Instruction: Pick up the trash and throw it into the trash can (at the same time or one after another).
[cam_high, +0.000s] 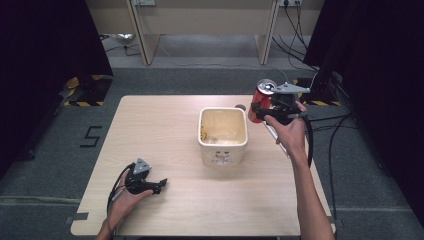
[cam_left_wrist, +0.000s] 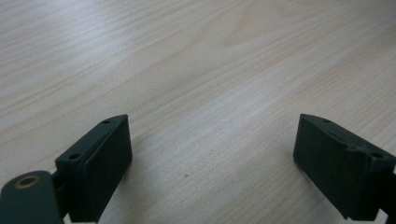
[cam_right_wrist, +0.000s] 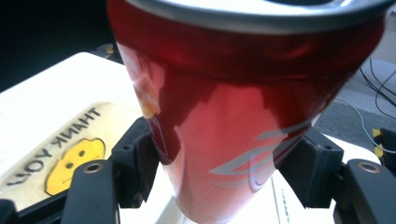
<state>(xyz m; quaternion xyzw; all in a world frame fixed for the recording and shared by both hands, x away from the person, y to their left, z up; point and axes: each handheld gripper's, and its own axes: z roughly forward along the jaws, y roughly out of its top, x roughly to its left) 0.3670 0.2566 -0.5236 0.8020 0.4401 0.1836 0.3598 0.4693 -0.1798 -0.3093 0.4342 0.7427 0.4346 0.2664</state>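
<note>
I see right gripper (cam_high: 261, 111) clamped on the red can (cam_high: 261, 100) — lifted off the table (cam_high: 165, 125), just right of the white bin (cam_high: 223, 135) | left gripper (cam_high: 161, 184) wide open, nothing between its jaws — low over bare wood.

The can (cam_high: 262, 100) sits between the jaws of the right claw (cam_high: 260, 111), up above the worktop (cam_high: 165, 135). The bin (cam_high: 223, 135) stands just left of that claw. The left claw (cam_high: 161, 184) rests on the worktop, well apart.
</note>
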